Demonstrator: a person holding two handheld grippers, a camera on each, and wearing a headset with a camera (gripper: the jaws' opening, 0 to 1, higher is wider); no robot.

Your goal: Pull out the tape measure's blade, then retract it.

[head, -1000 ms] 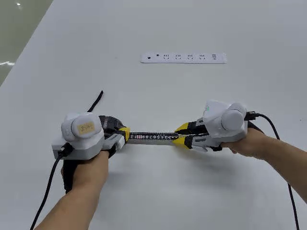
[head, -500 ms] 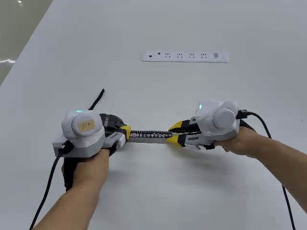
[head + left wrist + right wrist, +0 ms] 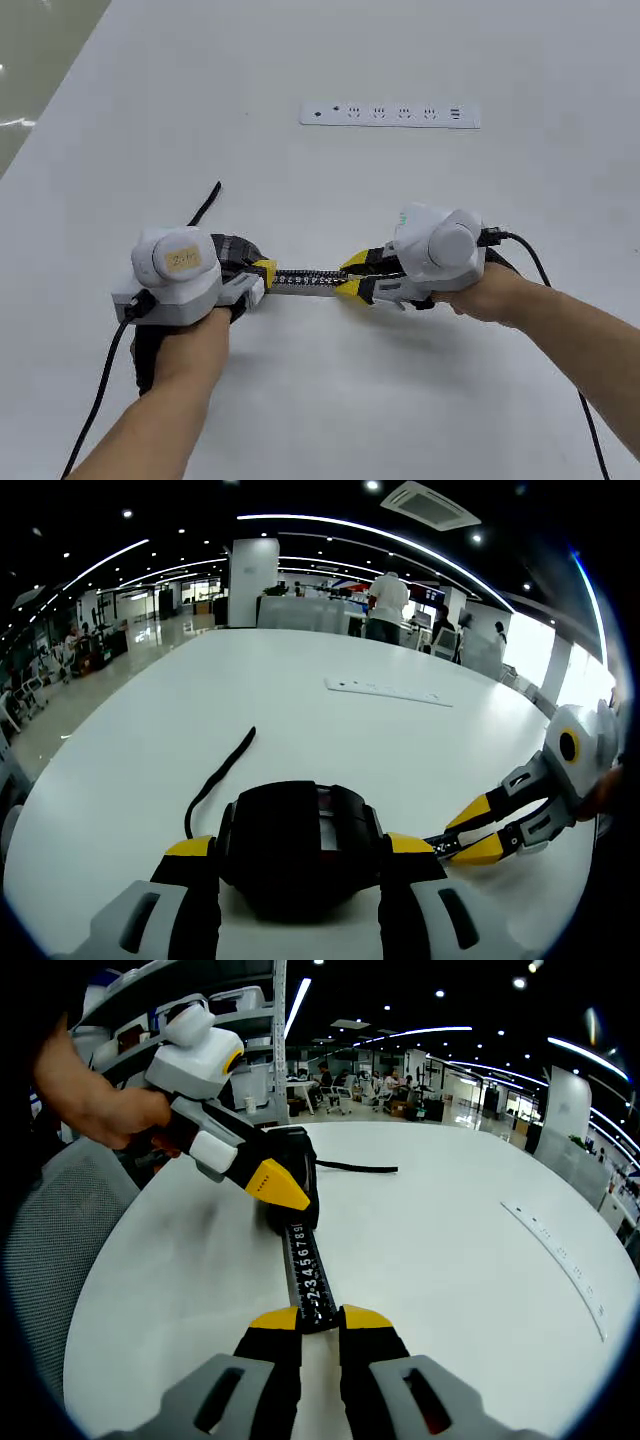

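Observation:
A black tape measure case (image 3: 298, 842) (image 3: 236, 254) (image 3: 297, 1175) sits on the white table, and my left gripper (image 3: 300, 846) (image 3: 258, 276) is shut on it with its yellow-tipped fingers on either side. A short length of blade (image 3: 309, 1278) (image 3: 305, 280), black with white numbers, runs from the case to the right. My right gripper (image 3: 308, 1318) (image 3: 350, 276) is shut on the blade's end. In the left gripper view the right gripper (image 3: 478, 832) comes in from the right.
A white power strip (image 3: 390, 114) (image 3: 388, 691) (image 3: 566, 1265) lies flat farther back on the table. The tape measure's black strap (image 3: 205, 205) (image 3: 218, 775) (image 3: 355, 1168) trails off behind the case. Cables hang from both grippers toward the near edge. People stand far off in the room.
My right gripper has moved left toward the case, and the exposed blade has become shorter. The left gripper has held still on the case.

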